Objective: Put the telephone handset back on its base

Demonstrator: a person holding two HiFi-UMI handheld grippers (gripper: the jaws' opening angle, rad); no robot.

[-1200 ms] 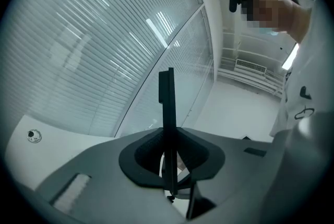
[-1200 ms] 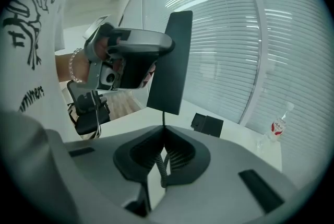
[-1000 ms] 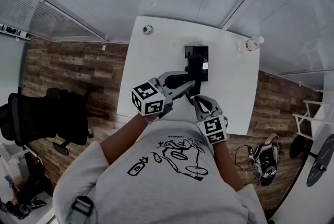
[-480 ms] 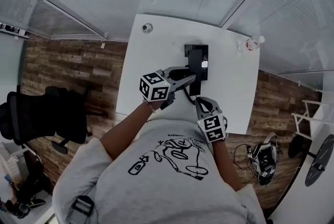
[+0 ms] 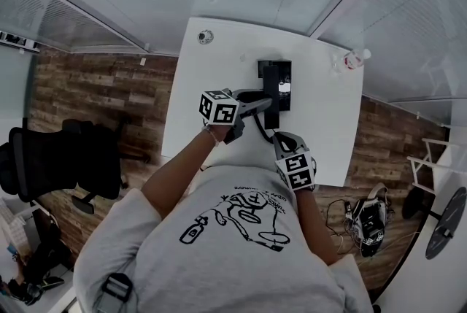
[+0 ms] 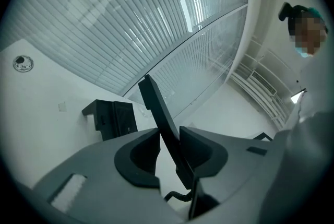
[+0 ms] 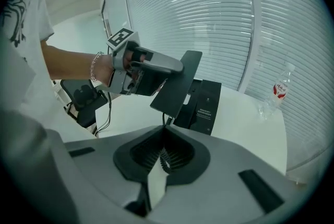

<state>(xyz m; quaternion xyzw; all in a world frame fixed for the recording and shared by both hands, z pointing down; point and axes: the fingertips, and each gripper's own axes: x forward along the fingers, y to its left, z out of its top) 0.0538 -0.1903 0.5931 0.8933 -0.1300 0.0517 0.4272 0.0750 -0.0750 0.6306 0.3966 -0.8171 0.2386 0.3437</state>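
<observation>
The black telephone base (image 5: 261,72) sits near the far side of the white table (image 5: 211,93). The black handset (image 5: 272,114) slants over the base's left part. My left gripper (image 5: 268,96) has just been opening, and the handset (image 6: 156,108) stands crooked between its jaws (image 6: 169,131), touching the left tip and lying along the right pad. A gap shows beside the left pad. My right gripper (image 5: 279,138) is nearer the front edge, shut (image 7: 163,131) on the coiled cord (image 7: 165,157) that hangs from the handset (image 7: 177,82) above the base (image 7: 206,103).
A water bottle (image 5: 353,60) stands at the far right corner of the table. A small round object (image 5: 206,39) lies at the far left corner. Glass walls with blinds close the far sides. An office chair (image 5: 66,165) stands on the wood floor at the left.
The left gripper has carried the handset away from the body and down over the base, and its cube has rolled. The right gripper has shifted slightly towards the front edge.
</observation>
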